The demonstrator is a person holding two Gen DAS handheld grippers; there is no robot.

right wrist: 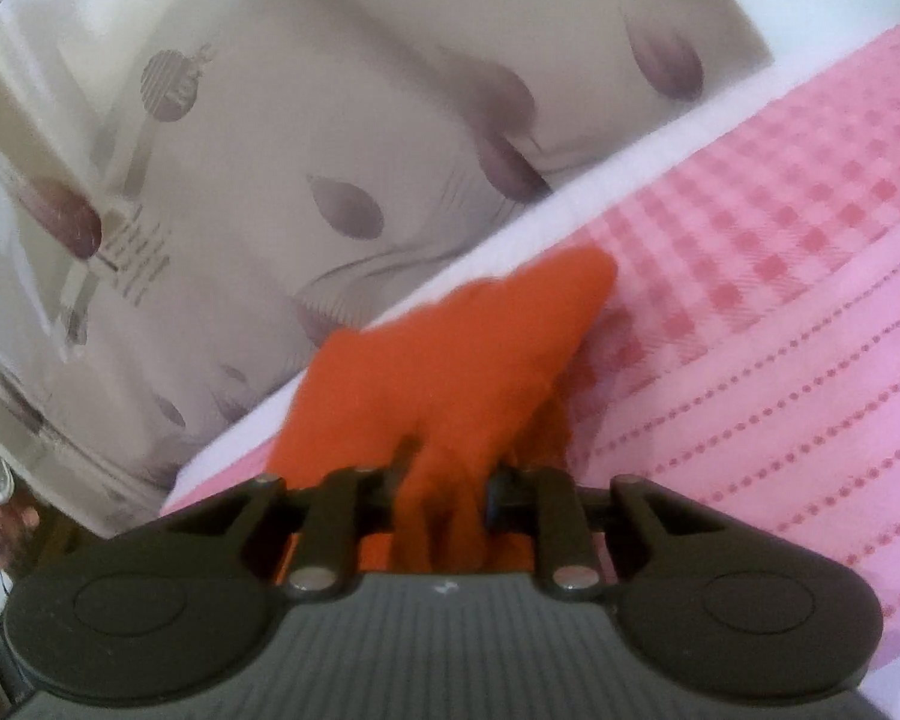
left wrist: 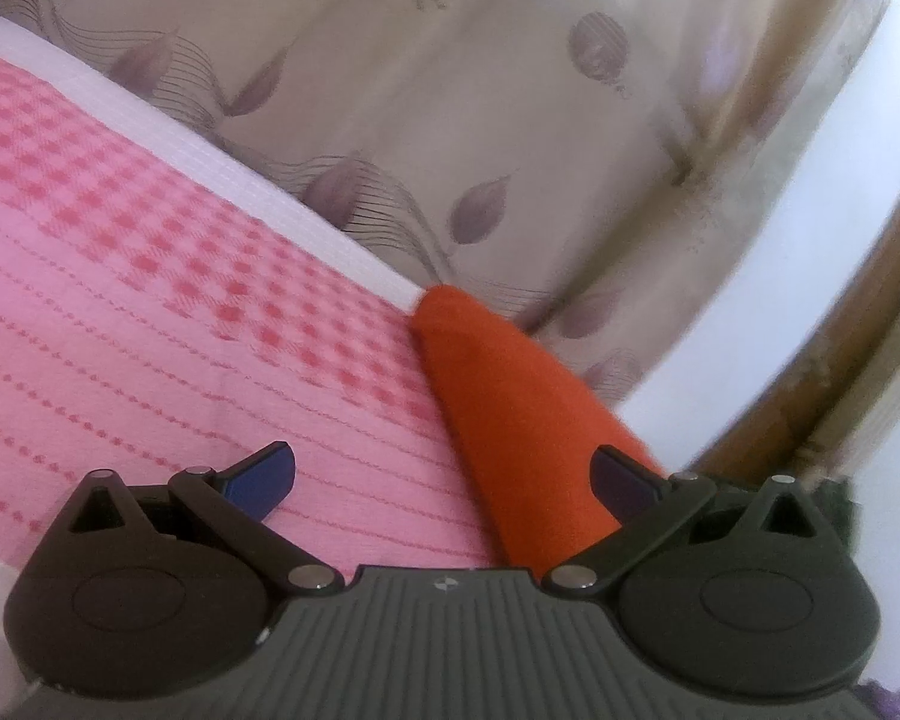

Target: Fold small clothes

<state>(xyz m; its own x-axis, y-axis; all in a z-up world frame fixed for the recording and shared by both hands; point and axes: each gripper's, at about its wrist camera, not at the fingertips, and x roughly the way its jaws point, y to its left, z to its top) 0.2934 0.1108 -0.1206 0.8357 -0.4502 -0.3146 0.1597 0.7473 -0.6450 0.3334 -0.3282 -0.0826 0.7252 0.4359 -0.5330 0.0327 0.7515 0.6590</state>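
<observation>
An orange garment (left wrist: 510,408) lies on a pink checked bedspread (left wrist: 150,276). In the left wrist view my left gripper (left wrist: 444,477) is open, its blue pads wide apart; the garment runs between them, close to the right pad (left wrist: 621,480), and nothing is gripped. In the right wrist view my right gripper (right wrist: 447,480) is shut on a bunched part of the orange garment (right wrist: 450,360), which stretches away from the jaws toward the bed's far edge. The garment's far part is blurred.
A white strip (left wrist: 222,156) borders the bedspread's far edge. Behind it hangs a beige curtain with purple leaf prints (left wrist: 450,120). A brown wooden frame (left wrist: 810,390) and white wall show at the right of the left wrist view.
</observation>
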